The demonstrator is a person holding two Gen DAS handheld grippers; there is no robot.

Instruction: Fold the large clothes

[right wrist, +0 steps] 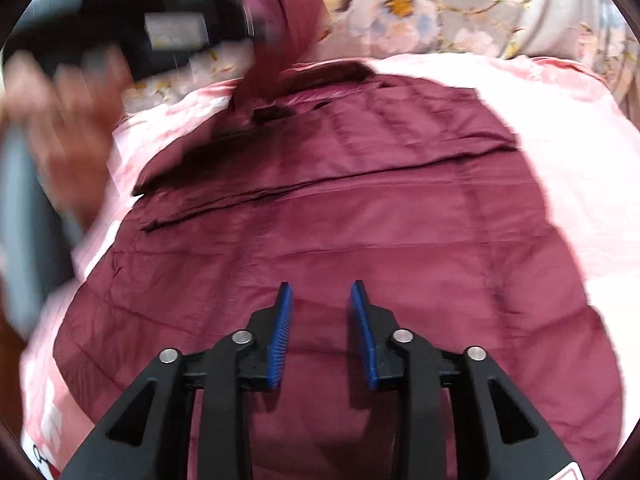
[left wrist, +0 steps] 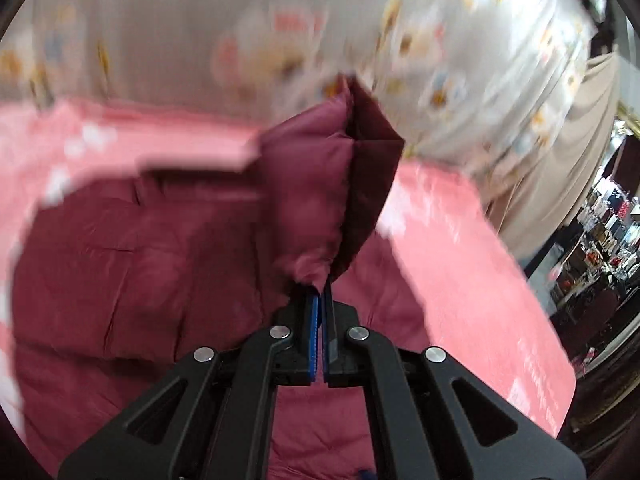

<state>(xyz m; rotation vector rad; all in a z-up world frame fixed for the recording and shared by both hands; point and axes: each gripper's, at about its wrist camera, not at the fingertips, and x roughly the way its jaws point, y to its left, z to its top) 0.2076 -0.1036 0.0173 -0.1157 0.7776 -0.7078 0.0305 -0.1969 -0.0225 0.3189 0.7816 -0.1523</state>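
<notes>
We see the maroon padded jacket [right wrist: 360, 220] spread flat on a pink sheet [right wrist: 560, 128], with a floral quilt [right wrist: 420, 8] behind it. Our left gripper [left wrist: 322, 294], tilted downward, is clamped on a lifted jacket flap [left wrist: 340, 184]. Our right gripper [right wrist: 322, 292] hovers over the jacket, fingers apart, holding nothing.

Left wrist view: floral cloth [left wrist: 280, 32] at 12 o'clock smeared by motion blur, print unreadable. Shelved items [left wrist: 600, 236] at 3 o'clock too small to identify. White lettering on the pink sheet [left wrist: 540, 376] at 4 o'clock illegible. Right wrist view: hand [right wrist: 68, 128] and dark device [right wrist: 160, 24] at 10 o'clock blurred. Maroon jacket [right wrist: 360, 220] cut off at 6 o'clock behind the gripper frame.
</notes>
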